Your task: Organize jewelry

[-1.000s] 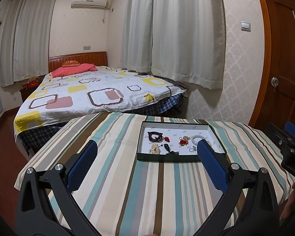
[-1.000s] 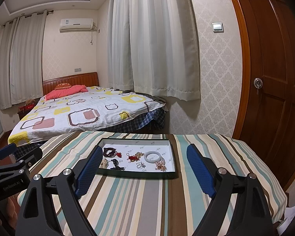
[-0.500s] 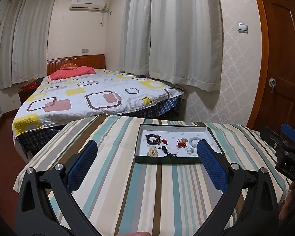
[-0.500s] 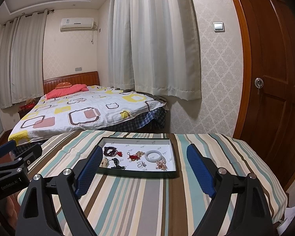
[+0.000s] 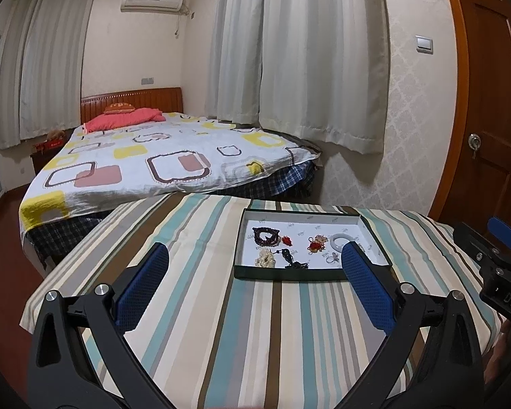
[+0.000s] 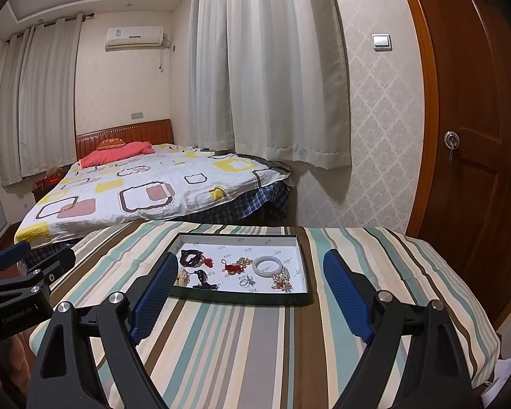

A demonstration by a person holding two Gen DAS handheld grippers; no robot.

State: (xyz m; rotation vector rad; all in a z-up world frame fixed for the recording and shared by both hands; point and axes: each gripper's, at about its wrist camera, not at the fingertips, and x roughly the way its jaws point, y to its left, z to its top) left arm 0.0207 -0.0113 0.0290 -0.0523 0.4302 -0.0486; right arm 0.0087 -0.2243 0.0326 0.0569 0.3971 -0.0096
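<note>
Two tongs: left tongs [image 5: 255, 266] and right tongs [image 6: 250, 277] both spread wide, holding nothing, hovering over the near part of the surface [image 6: 255, 347], short of the tray.
Surface: covered by a striped cloth; the tray [image 6: 238, 298] sits on its far half.
Jewelry: all lies inside the tray, none on the cloth; whether sorting is ahead or done, I cannot tell.
Pieces: dark bead bracelet [image 6: 191, 258] at far left, red knot charm [image 6: 233, 267] mid-tray, pale bangle [image 6: 267, 266] to its right, small ring [image 6: 247, 283] near the front wall, black cord pendant [image 6: 202, 281] front left, amber cluster [image 6: 281, 282] front right.
Doing it well: any pick, I judge, wants a low, slow approach, closing on one piece only, since several lie close together and cords may snag.
Beyond: bed [image 6: 136, 187].
</note>
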